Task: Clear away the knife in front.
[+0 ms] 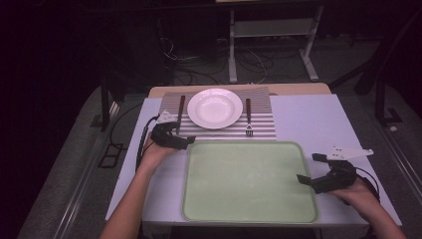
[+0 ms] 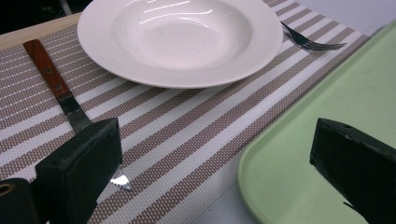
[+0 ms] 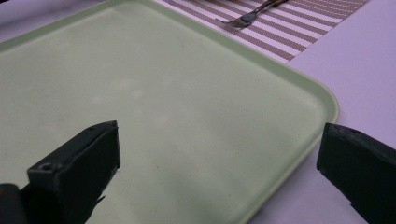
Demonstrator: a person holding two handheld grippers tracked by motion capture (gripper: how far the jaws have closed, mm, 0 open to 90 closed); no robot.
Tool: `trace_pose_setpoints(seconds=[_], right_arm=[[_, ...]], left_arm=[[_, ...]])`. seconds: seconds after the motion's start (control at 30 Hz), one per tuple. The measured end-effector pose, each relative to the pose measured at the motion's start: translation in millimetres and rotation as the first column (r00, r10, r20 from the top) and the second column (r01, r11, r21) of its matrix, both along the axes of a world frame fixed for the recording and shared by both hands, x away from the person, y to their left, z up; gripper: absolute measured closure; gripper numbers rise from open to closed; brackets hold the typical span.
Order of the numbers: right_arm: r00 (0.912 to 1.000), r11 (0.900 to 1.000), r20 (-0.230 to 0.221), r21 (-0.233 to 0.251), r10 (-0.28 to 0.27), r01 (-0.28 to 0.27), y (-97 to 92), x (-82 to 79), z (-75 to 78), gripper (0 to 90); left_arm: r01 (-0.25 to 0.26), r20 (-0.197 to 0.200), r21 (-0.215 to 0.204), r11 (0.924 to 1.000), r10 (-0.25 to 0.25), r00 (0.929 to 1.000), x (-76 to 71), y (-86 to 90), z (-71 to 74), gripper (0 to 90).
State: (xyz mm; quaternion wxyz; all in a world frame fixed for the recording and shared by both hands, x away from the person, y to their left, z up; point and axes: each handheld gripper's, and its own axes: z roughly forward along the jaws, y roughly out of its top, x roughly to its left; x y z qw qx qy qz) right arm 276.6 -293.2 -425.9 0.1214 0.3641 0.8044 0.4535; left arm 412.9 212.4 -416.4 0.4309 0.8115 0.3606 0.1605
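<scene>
A white deep plate (image 1: pixel 215 108) (image 2: pixel 180 37) sits mid-placemat on the striped placemat (image 1: pixel 261 127) (image 2: pixel 196 126). A wooden-handled knife (image 1: pixel 180 113) (image 2: pixel 56 86) lies to its left and a fork (image 1: pixel 248 117) (image 2: pixel 310 43) (image 3: pixel 250 17) to its right. The pale green tray (image 1: pixel 249 181) (image 2: pixel 327 140) (image 3: pixel 163 107) lies in front with nothing on it. My left gripper (image 1: pixel 180 135) (image 2: pixel 215 172) is open at the mat's front left corner; its left jaw covers part of the knife blade. My right gripper (image 1: pixel 308 168) (image 3: pixel 215 172) is open over the tray's right edge.
The white tabletop (image 1: pixel 308 117) has bare room right of the placemat and tray. A wooden strip (image 1: pixel 298 88) runs along the table's far edge. Cables and a white stand's legs (image 1: pixel 308 64) are on the dark floor beyond.
</scene>
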Motion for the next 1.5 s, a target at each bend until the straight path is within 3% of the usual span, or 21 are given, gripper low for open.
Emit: trace_pose_setpoints(seconds=[0.47, 0.77, 1.23, 1.5], right_arm=[[1.0, 0.9999, 0.0, -0.012, 0.007, -0.007, 2.5, 5.3, -3.6, 0.0], [0.9999, 0.9999, -0.006, 0.009, 0.013, -0.013, 5.1, 10.6, -5.2, 0.0], [0.9997, 0.9997, -0.017, -0.019, 0.016, -0.016, 4.7, 9.5, -5.6, 0.0], [0.9996, 0.9995, -0.024, -0.025, 0.015, -0.016, 4.5, 9.5, -6.2, 0.0]], left_arm=[[-0.018, -0.001, -0.001, 0.9998, 0.018, 0.9998, 12.5, -2.7, -1.8, 6.8], [-0.018, 0.013, -0.011, 0.9998, 0.018, 0.9997, 21.1, -2.6, 1.3, 11.4], [-0.044, 0.032, -0.016, 0.9989, 0.044, 0.9985, 39.0, -4.2, 5.9, 16.6], [-0.054, 0.027, -0.022, 0.9983, 0.055, 0.9981, 50.8, 2.8, 4.2, 27.2]])
